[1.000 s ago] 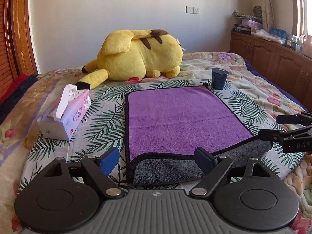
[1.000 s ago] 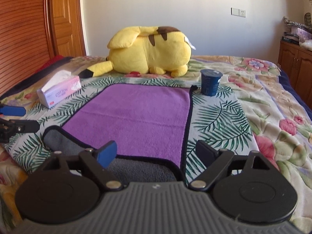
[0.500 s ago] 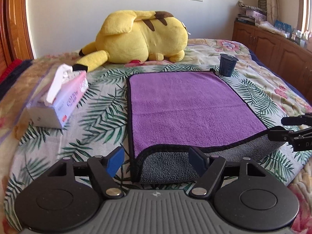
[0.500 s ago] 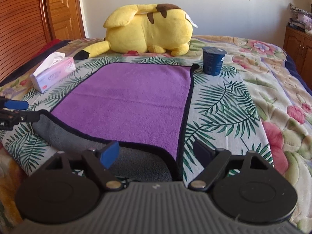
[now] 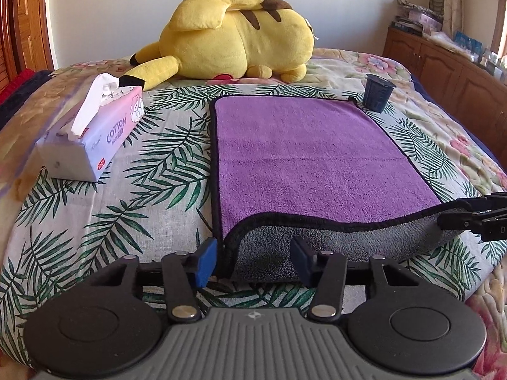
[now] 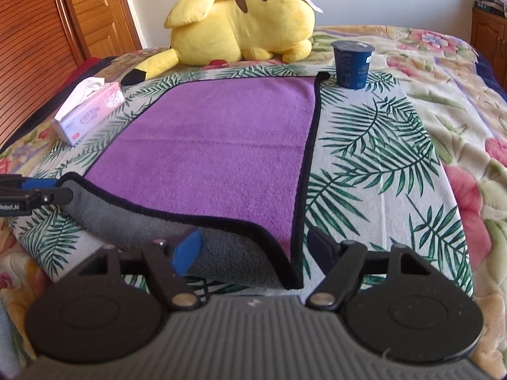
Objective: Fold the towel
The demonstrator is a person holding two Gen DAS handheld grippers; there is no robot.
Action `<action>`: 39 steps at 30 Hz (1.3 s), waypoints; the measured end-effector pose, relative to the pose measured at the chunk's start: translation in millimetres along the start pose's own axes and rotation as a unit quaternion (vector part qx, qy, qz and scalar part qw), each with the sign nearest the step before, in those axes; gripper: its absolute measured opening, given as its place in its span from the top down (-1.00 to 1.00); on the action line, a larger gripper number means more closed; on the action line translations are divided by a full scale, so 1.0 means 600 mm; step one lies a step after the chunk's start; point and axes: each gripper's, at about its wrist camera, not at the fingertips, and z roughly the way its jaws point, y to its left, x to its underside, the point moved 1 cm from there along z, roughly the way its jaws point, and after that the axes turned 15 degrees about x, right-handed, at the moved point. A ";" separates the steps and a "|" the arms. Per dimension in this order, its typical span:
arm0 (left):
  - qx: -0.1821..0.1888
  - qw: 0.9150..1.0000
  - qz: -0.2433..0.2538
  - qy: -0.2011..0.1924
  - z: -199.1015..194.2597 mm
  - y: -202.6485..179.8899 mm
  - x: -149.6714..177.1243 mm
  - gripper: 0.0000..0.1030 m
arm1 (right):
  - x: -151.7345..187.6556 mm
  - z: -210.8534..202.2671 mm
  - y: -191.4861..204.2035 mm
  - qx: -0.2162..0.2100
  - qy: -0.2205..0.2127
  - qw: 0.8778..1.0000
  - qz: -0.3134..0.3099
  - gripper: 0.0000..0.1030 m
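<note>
A purple towel (image 5: 304, 155) with black trim and a grey underside lies flat on the bed; it also shows in the right wrist view (image 6: 221, 145). Its near edge is curled over, grey side up. My left gripper (image 5: 253, 261) is open, its fingers either side of the near left corner. My right gripper (image 6: 253, 247) is open, its fingers either side of the near right corner. Each gripper's tips show at the edge of the other's view, level with the curled edge.
A yellow plush toy (image 5: 234, 38) lies beyond the towel. A tissue box (image 5: 92, 139) sits to the left. A dark blue cup (image 6: 351, 63) stands by the towel's far right corner. Wooden cabinets (image 5: 443, 63) stand at the right, a wooden door (image 6: 63, 31) at the left.
Both grippers have moved down and forward, closer to the towel's near corners. Their jaws have narrowed slightly but stay open. The towel has not moved.
</note>
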 end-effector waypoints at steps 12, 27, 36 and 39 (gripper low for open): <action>-0.012 1.000 0.004 0.011 0.006 -0.003 0.008 0.63 | -0.003 0.001 -0.006 -0.023 0.018 1.000 0.001 -0.09; -0.024 0.999 0.013 0.019 0.010 -0.001 0.010 0.89 | -0.009 -0.006 -0.013 -0.028 0.043 0.998 -0.033 0.35; -0.025 1.000 0.015 0.012 0.006 0.000 0.008 1.00 | -0.010 -0.008 -0.013 -0.022 0.034 0.998 -0.039 0.82; -0.025 0.999 0.020 0.005 0.002 -0.004 0.006 1.00 | -0.011 -0.009 -0.014 -0.021 0.028 0.999 -0.036 0.85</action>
